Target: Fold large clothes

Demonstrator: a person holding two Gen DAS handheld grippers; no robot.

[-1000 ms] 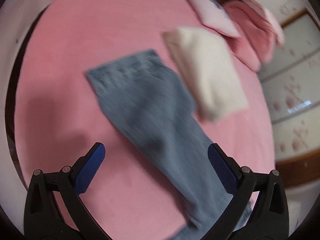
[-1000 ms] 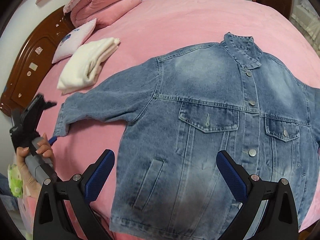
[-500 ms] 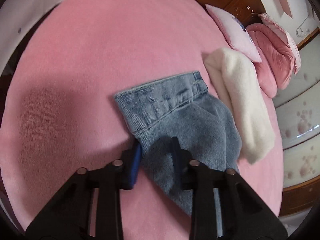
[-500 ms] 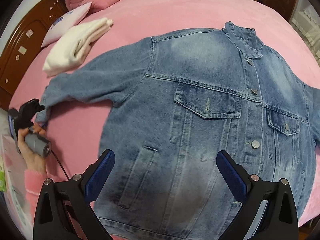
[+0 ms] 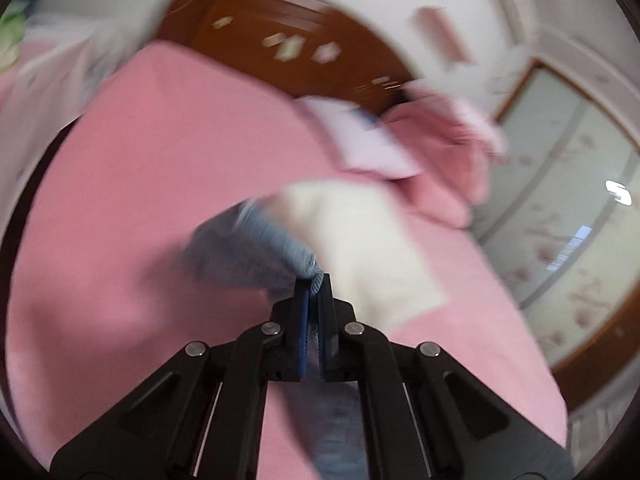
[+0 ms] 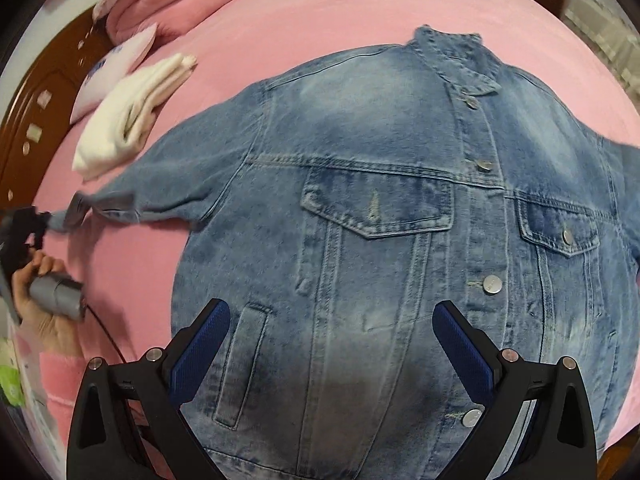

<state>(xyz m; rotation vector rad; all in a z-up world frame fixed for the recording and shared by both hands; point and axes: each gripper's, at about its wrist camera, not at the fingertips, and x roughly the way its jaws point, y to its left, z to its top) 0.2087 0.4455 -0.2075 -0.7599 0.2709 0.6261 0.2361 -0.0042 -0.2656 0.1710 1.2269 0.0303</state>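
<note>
Right wrist: pink bed [image 6: 360,12], wooden headboard [image 6: 44,92].

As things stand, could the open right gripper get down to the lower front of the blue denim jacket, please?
Probably yes: the right gripper hangs open directly above the blue denim jacket, whose lower front lies flat and uncovered.
</note>
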